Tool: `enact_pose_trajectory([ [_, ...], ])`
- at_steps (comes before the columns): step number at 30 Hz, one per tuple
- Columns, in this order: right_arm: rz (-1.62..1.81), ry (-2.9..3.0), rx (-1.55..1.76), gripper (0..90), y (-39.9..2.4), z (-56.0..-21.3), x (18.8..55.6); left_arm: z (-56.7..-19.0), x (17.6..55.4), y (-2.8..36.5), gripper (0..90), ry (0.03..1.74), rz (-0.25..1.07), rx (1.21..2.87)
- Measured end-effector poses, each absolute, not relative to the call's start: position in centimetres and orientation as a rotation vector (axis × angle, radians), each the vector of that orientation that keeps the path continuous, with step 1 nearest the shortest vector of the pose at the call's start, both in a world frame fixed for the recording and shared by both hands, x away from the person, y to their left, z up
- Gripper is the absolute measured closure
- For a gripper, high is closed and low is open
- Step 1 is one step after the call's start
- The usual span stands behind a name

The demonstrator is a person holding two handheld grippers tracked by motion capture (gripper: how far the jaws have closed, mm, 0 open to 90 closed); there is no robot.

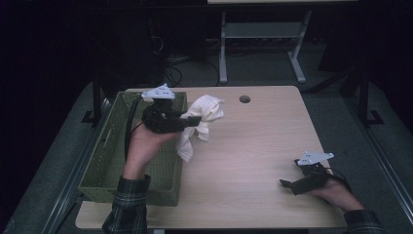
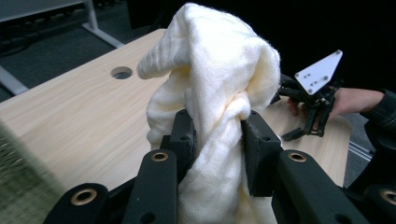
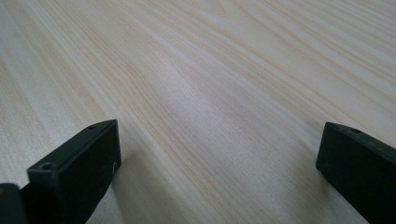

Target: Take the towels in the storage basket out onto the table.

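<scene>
Left of centre in the high view, your left gripper [image 1: 195, 120] was clamped on the bunched cream cloth [image 1: 202, 124] beside the green basket [image 1: 104, 161]; its dangling tail could have snagged the rim. Your right gripper [image 1: 287, 185] rested with jaws apart.

The left black two-jaw claw [image 1: 195, 120] is raised, pointing level toward the person's right, its jaws pinched on a bunched cream cloth [image 1: 202, 124]. The left forearm in a plaid sleeve [image 1: 127, 207] rises from below, wrist bent. The right black two-jaw claw [image 1: 287, 184] lies low on the desk [image 1: 253, 146], jaws wide apart with nothing between them, held by the right hand [image 1: 336, 192].
</scene>
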State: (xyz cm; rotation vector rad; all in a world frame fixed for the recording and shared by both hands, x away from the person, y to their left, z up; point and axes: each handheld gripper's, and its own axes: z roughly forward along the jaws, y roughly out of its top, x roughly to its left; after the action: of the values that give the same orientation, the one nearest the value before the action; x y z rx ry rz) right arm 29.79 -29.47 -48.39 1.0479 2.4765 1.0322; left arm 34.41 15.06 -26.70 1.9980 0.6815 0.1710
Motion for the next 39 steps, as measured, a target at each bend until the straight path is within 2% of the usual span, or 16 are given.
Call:
enact_pose_trajectory([
  [13, 1.032, 2.477, 1.048, 0.0, -29.5, -48.4, 29.8, -29.7, 34.7, 9.6, 68.7, 0.599, 0.064, 2.057],
  [24, 1.032, 2.479, 1.053, 0.0, -29.5, -48.4, 29.8, -32.1, 34.2, 6.1, 68.7, 0.581, 0.061, 2.065],
  [39, 1.031, 2.478, 1.051, 0.0, -29.5, -48.4, 29.8, -36.4, 34.0, 1.9, 68.7, 0.506, 0.030, 2.175],
])
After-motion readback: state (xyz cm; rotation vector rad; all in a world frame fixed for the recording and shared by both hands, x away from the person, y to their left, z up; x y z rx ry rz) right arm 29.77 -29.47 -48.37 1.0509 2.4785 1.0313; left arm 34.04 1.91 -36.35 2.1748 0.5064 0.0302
